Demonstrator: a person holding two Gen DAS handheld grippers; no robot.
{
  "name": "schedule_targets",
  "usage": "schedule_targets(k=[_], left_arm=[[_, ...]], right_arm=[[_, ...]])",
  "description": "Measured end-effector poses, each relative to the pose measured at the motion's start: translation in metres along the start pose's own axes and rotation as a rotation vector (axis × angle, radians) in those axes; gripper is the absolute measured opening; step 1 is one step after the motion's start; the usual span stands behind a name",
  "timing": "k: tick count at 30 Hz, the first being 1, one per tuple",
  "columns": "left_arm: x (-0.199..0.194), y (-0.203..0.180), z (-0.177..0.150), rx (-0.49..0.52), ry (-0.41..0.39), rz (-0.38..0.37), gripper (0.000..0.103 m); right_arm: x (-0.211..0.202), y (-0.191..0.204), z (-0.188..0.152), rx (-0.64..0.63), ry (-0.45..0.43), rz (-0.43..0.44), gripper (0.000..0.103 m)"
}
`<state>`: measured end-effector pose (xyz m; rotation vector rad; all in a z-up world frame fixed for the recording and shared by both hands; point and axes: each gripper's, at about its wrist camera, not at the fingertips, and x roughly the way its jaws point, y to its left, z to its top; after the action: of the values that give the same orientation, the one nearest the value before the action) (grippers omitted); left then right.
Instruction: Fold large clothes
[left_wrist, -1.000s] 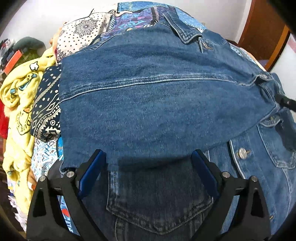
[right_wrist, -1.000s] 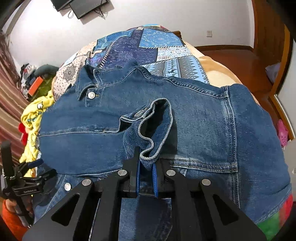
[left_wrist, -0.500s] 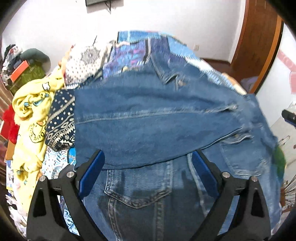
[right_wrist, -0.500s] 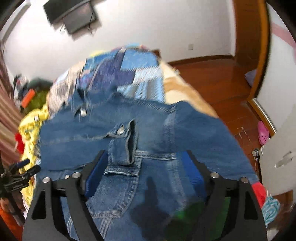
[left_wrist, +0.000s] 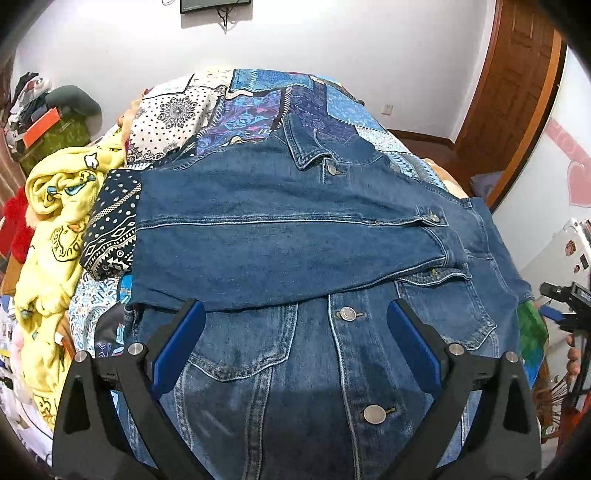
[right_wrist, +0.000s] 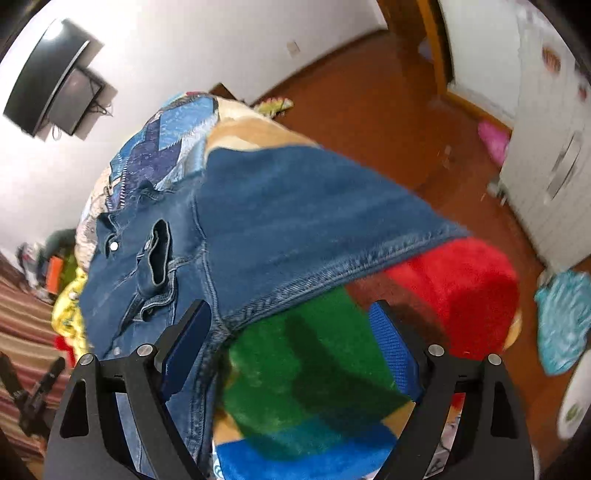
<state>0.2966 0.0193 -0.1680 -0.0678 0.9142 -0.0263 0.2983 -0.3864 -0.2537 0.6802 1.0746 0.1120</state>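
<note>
No brand or writing on the jacket (left_wrist: 295, 240) reads clearly, and the stickers on the white cabinet (left_wrist: 565, 254) at 3 o'clock in your left view are too small to make out. The jacket lies front up across the quilt (left_wrist: 258, 107), collar at 12 o'clock, one sleeve (left_wrist: 280, 254) folded flat across the chest with its cuff (left_wrist: 443, 240) toward 3 o'clock. Your left gripper (left_wrist: 295, 343) hangs over the placket with its jaws spread wide and nothing between them; it sits higher than a second ago, so more of the room shows. Your right gripper (right_wrist: 291, 347) clamped that cuff a second ago; its jaws are now opening with no cloth pinched, and it has swung out to the jacket's side edge, over the green and red blanket (right_wrist: 314, 376). In that view the cuff lies loose at 9 o'clock.
</note>
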Motion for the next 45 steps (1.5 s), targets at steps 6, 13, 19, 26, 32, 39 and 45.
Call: schedule_targets(k=[6, 13, 19, 26, 32, 39, 45], left_arm=[[0.001, 0.009, 0.001, -0.068, 0.016, -0.031, 0.099], [0.017, 0.017, -0.007, -0.116, 0.069, -0.037, 0.099], [0.017, 0.02, -0.016, -0.113, 0.08, -0.035, 0.099], [0.005, 0.032, -0.022, -0.09, 0.045, 0.009, 0.099], [-0.005, 0.049, -0.028, -0.118, 0.029, 0.001, 0.099], [-0.017, 0.071, -0.032, -0.153, 0.01, 0.016, 0.099], [-0.029, 0.082, -0.04, -0.144, -0.003, 0.04, 0.099]], right_arm=[[0.027, -0.018, 0.027, 0.09, 0.026, 0.078, 0.088], [0.052, -0.023, 0.033, 0.081, -0.065, 0.005, 0.08], [0.04, -0.022, 0.04, 0.14, -0.157, -0.097, 0.021], [0.001, 0.032, 0.046, -0.061, -0.215, -0.155, 0.013], [-0.046, 0.115, 0.049, -0.22, -0.333, -0.01, 0.01], [-0.019, 0.233, 0.006, -0.508, -0.277, 0.096, 0.011], [0.07, 0.242, -0.04, -0.572, -0.023, 0.057, 0.014]])
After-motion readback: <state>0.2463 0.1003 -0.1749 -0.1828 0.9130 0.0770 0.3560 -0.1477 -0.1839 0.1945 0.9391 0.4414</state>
